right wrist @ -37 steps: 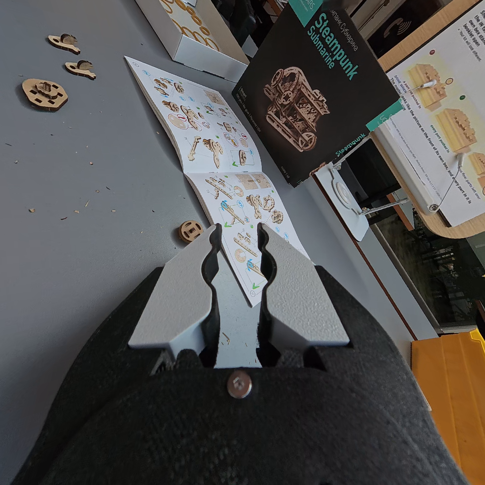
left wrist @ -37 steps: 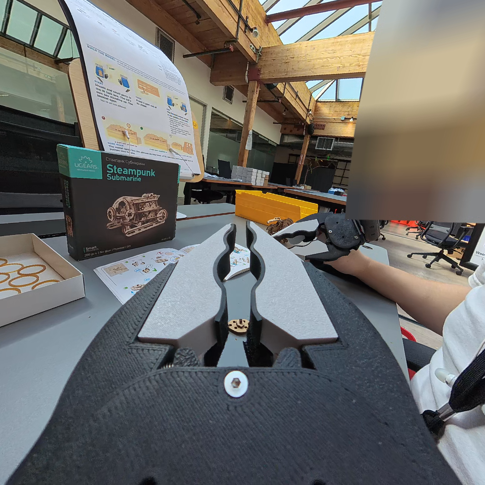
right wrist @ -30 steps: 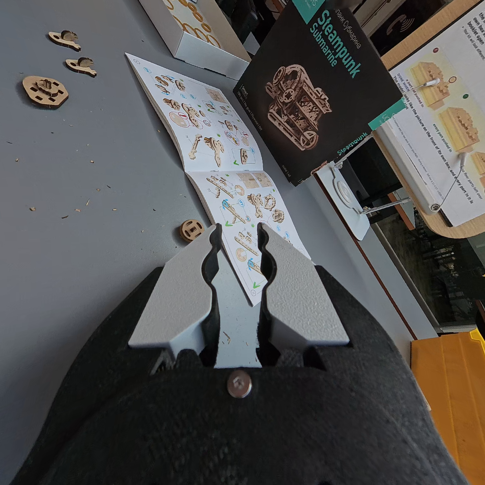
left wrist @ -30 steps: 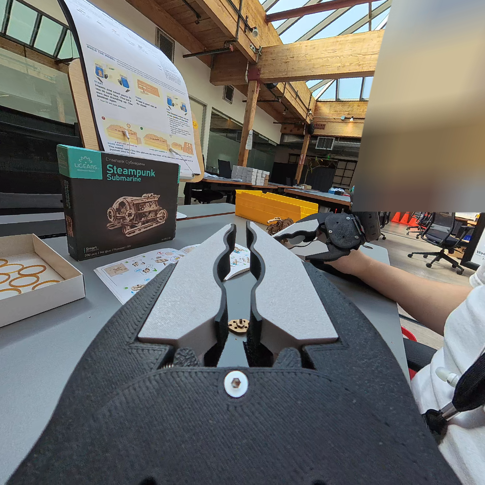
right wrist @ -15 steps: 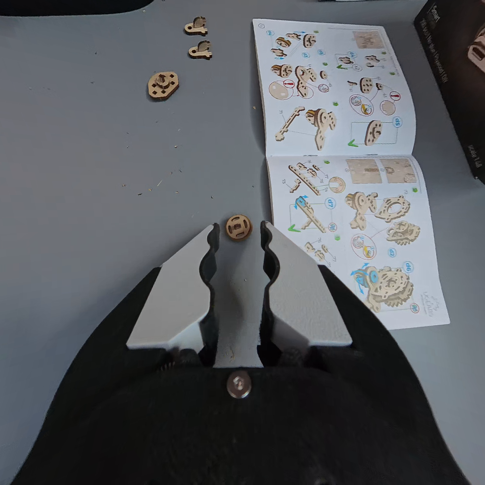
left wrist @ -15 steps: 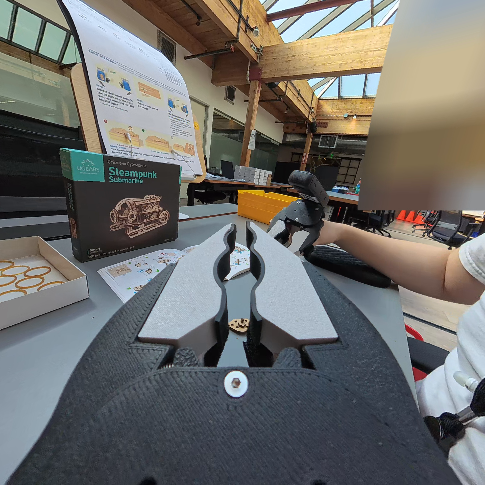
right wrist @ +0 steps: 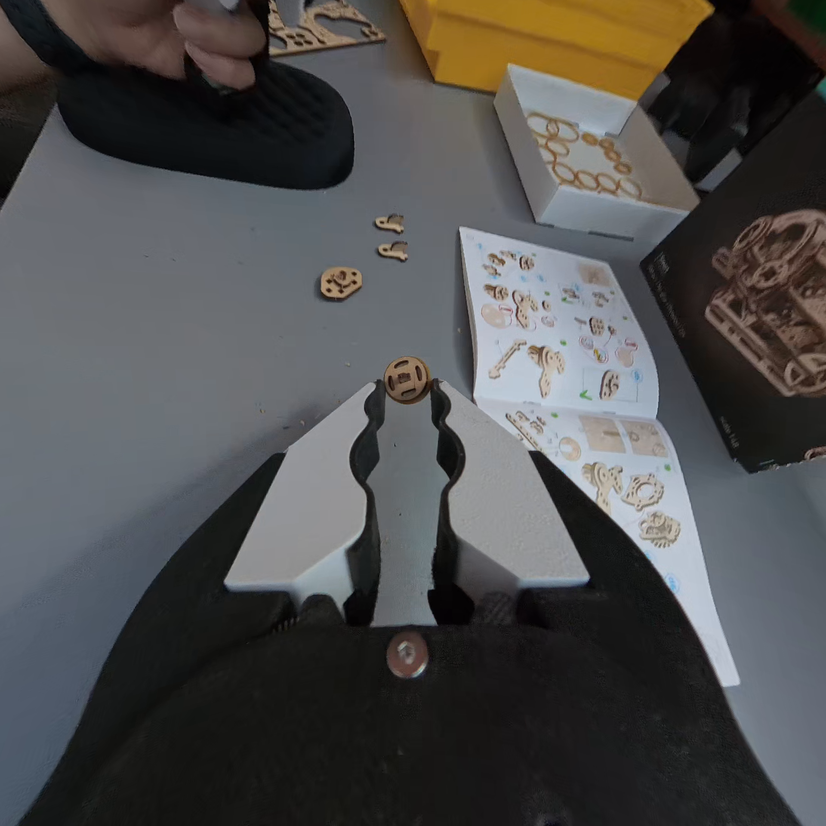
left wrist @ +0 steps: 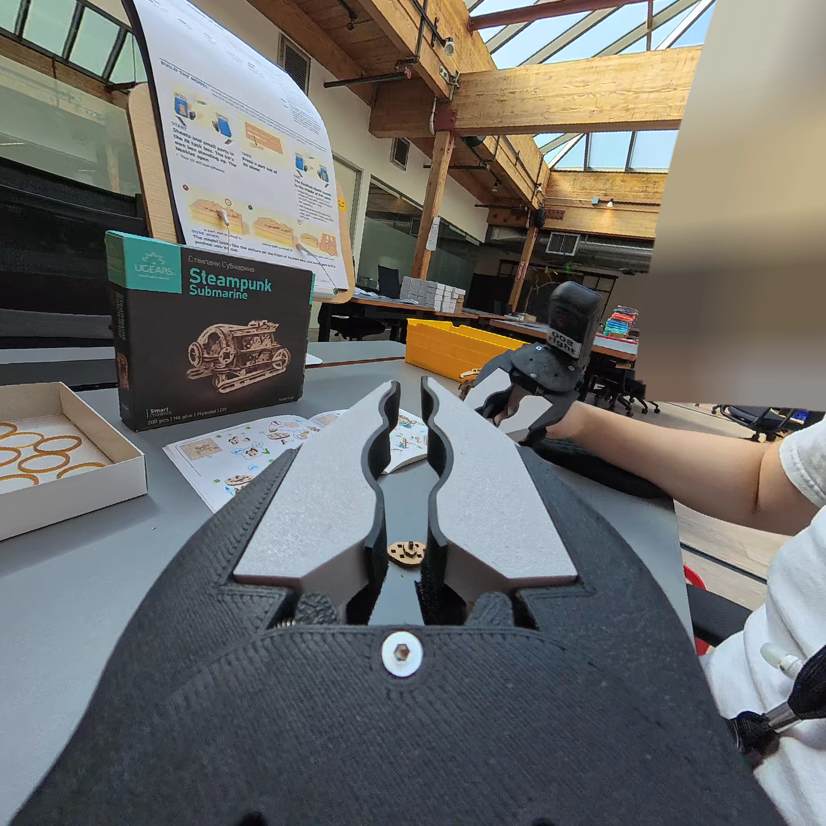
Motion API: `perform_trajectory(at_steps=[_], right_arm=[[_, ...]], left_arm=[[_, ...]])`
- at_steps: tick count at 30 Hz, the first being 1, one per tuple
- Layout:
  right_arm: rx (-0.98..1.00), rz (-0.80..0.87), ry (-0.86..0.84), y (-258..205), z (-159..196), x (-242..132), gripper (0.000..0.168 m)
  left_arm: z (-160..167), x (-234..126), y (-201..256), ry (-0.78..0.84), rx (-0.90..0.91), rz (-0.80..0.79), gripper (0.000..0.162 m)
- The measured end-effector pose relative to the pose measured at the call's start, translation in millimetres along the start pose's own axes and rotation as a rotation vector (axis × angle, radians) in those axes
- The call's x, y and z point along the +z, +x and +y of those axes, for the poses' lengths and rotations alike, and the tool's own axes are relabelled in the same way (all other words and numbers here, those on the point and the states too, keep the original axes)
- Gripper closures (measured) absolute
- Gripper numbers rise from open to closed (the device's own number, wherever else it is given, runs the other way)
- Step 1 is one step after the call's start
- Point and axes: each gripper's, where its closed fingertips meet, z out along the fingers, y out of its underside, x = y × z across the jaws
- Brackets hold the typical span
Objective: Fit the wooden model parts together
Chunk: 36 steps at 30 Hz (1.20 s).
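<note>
My right claw (right wrist: 407, 388) points down at the grey table (right wrist: 156, 380), its fingers a little apart, with a small round wooden disc (right wrist: 406, 380) sitting right between the tips. Both tips look to be at the disc's edges, but I cannot tell whether they press on it or only frame it. The disc lies flat on the table.

Ahead of that claw and slightly to its left lies a flat wooden plate with a peg standing in its middle (right wrist: 341, 283). Just beyond it are two small hook-shaped wooden pieces (right wrist: 392, 237), one behind the other. To the claw's right an open instruction booklet (right wrist: 558, 357) lies flat, and past it stand the dark model box (right wrist: 760, 313) and a white tray of wooden rings (right wrist: 581, 152). Farther off is a yellow bin (right wrist: 536, 40).

My left claw (left wrist: 410, 389) is held low over the table, fingers slightly apart and gripping nothing. Through the gap near their base I see the pegged plate (left wrist: 406, 553) on the table below. To this claw's left are the ring tray (left wrist: 67, 447) and the model box (left wrist: 210, 330); the booklet (left wrist: 250, 447) lies just ahead. Off to the right, my other claw (left wrist: 514, 402) tilts down toward the table.
</note>
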Motion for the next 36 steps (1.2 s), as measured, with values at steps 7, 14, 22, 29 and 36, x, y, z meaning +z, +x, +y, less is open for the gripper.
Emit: perform_trajectory(at_steps=[7,14,22,29,36], right_arm=[[-0.246,0.055,0.305,-26.0,-79.9,-0.3,0.148],[-0.31,0.032,0.302,-38.4,-80.1,9.7,0.148],[-0.458,0.116,0.349,-42.6,-88.3,2.6,0.148],[-0.571,0.179,0.35,-45.6,-88.3,2.1,0.147],[-0.34,-0.048,0.374,-52.6,-88.8,-0.5,0.138]], left_arm=[[19.0,23.7,30.3,-0.151,-0.114,0.076,0.142],[57.5,42.7,54.9,-0.358,-0.08,0.118,0.139],[67.7,51.3,68.9,-0.379,-0.106,0.17,0.145],[65.6,51.4,69.6,-0.359,0.133,0.109,0.156],[71.0,45.1,74.7,-0.404,0.5,0.077,0.155]])
